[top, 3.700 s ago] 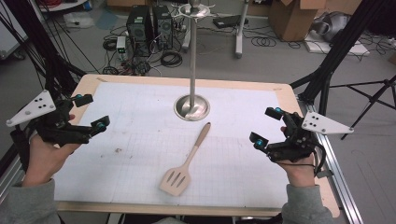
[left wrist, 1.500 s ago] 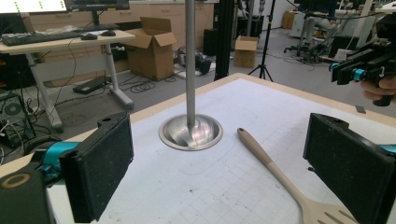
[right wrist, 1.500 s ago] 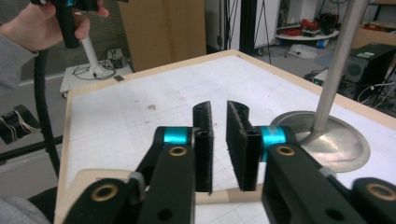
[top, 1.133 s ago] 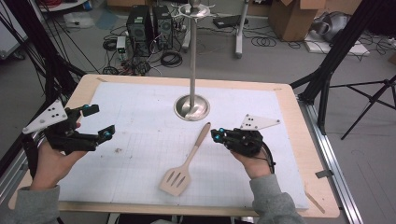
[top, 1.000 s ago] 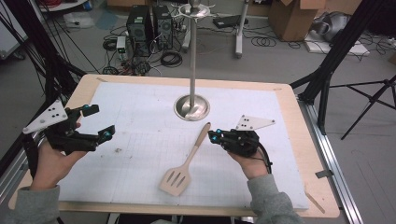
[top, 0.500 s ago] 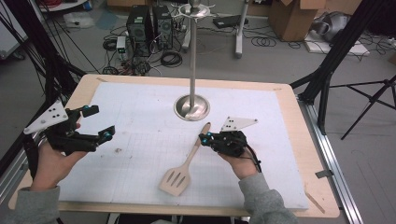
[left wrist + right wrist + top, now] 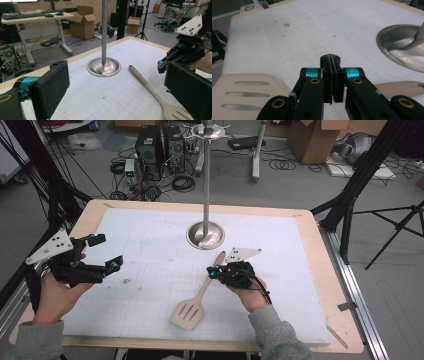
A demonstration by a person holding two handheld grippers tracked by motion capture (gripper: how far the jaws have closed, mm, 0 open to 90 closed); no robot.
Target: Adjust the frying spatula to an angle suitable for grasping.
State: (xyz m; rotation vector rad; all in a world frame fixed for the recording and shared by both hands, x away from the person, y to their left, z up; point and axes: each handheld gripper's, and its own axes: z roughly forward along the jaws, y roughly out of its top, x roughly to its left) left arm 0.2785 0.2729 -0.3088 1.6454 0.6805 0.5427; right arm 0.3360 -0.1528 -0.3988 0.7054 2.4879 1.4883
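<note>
A pale wooden slotted spatula (image 7: 199, 294) lies flat on the white gridded mat (image 7: 150, 250), head toward the person. My right gripper (image 7: 210, 272) hovers low over the middle of its handle with the jaws pressed together and nothing between them. In the right gripper view the shut right gripper (image 7: 333, 61) crosses above the spatula (image 7: 244, 92), head at left and handle end at right. My left gripper (image 7: 110, 251) is held over the mat's left side with jaws wide apart and empty. In the left gripper view, the left gripper (image 7: 120, 83) faces the spatula (image 7: 147, 85) and the right gripper (image 7: 163, 67).
A steel pole on a round base (image 7: 205, 235) stands at the mat's far middle, just beyond the spatula's handle tip; the same base (image 7: 103, 66) is in the left gripper view. The wooden table edge (image 7: 340, 285) frames the mat. Cables and boxes lie on the floor behind.
My right gripper, open at the table's right edge at first, has shut and travelled left and down to hover over the spatula handle. The left hand shifted slightly inward early, then stayed still.
</note>
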